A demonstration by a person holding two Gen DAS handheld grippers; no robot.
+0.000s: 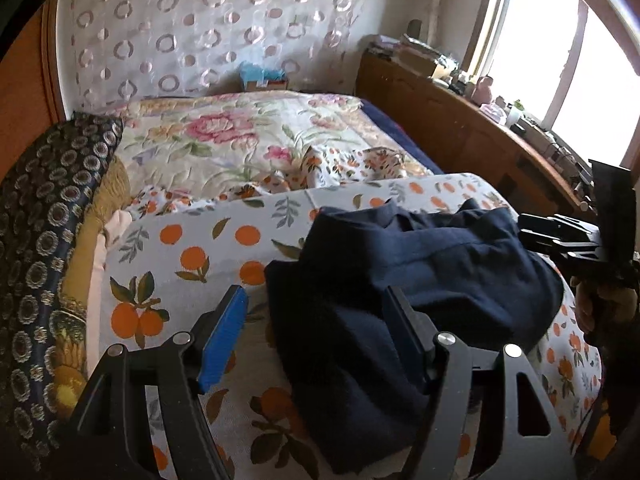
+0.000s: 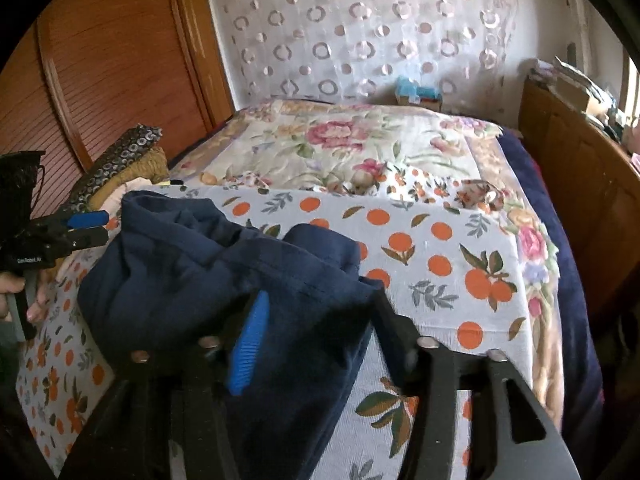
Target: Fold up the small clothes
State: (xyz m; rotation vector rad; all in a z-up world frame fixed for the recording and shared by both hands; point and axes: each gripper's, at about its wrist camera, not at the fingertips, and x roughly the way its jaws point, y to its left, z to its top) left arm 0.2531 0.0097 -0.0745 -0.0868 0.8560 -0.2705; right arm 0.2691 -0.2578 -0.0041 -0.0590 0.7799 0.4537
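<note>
Navy garment [image 1: 420, 264] lies bunched between both wide-spread claws, left [image 1: 316, 312] and right [image 2: 316, 316], neither gripping

An orange-print sheet [image 1: 180, 248] covers the near bed, a floral quilt [image 1: 224, 140] beyond it, before a circle-patterned curtain [image 1: 208, 28]; a cluttered wooden cabinet [image 1: 452, 120] stands beneath the window [image 1: 560, 52].
</note>
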